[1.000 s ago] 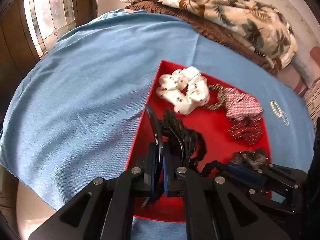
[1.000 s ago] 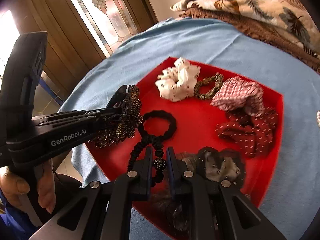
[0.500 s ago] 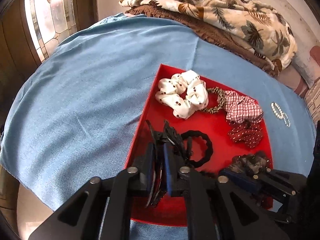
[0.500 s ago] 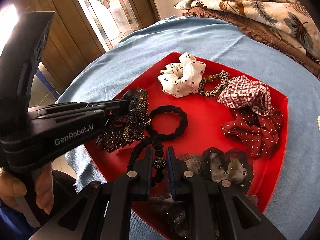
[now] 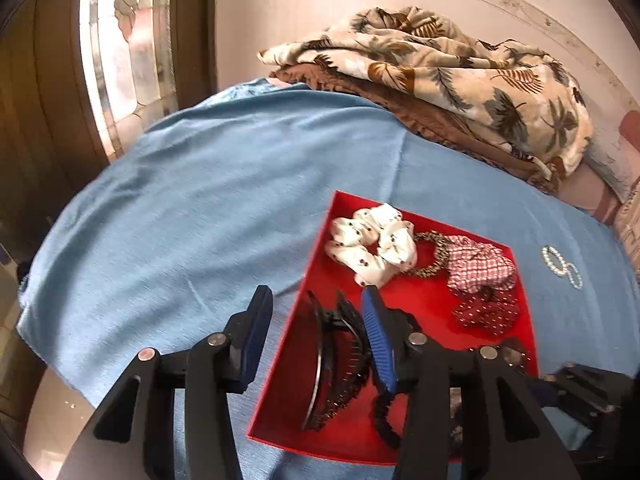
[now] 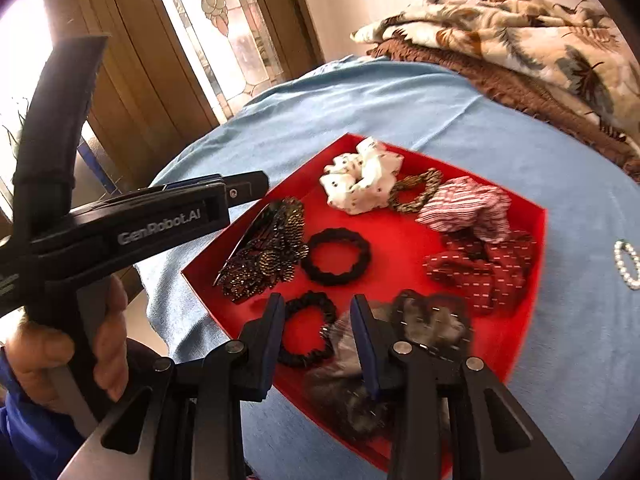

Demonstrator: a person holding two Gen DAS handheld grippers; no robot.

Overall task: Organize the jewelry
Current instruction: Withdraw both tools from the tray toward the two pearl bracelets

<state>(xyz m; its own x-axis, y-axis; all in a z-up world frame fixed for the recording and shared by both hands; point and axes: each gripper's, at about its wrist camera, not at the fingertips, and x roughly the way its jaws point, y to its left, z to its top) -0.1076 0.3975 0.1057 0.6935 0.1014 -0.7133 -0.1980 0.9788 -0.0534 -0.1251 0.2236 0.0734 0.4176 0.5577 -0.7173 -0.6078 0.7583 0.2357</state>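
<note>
Presently we list the holdings. One red tray (image 6: 532, 240), set on a blue cloth (image 5: 192, 208) that covers the work surface, serves as the collecting place for the hair pieces.

Along its far side we record, in a row: a white dotted scrunchie (image 6: 360, 180), a leopard-print hair tie (image 6: 416, 192), a red-and-white checked scrunchie (image 6: 468, 208) and a dark red dotted scrunchie (image 6: 480, 272). These lie close together, some touching, which we judge to be deliberate grouping by kind.

Near the left edge of the tray: a beaded black claw clip (image 6: 268, 252), lying on its side. Just beside it, a black braided hair tie (image 6: 336, 256), and nearer the camera a smaller black hair tie (image 6: 308, 328). At the near corner, a grey net scrunchie (image 6: 424, 320) with small beads.

The left gripper (image 5: 316, 320) has just been opening; its jaws stand apart above the claw clip, which rests on the tray floor untouched by either pad. The right gripper (image 6: 318, 328) has likewise just been opening, its jaws parted with the smaller black tie lying free below them. We take both as releases, each item set down in the tray.

Outstanding: one pearl bracelet (image 6: 628, 264) lies on the cloth, apart from the tray on its right, and we judge it the item left to gather.
</note>
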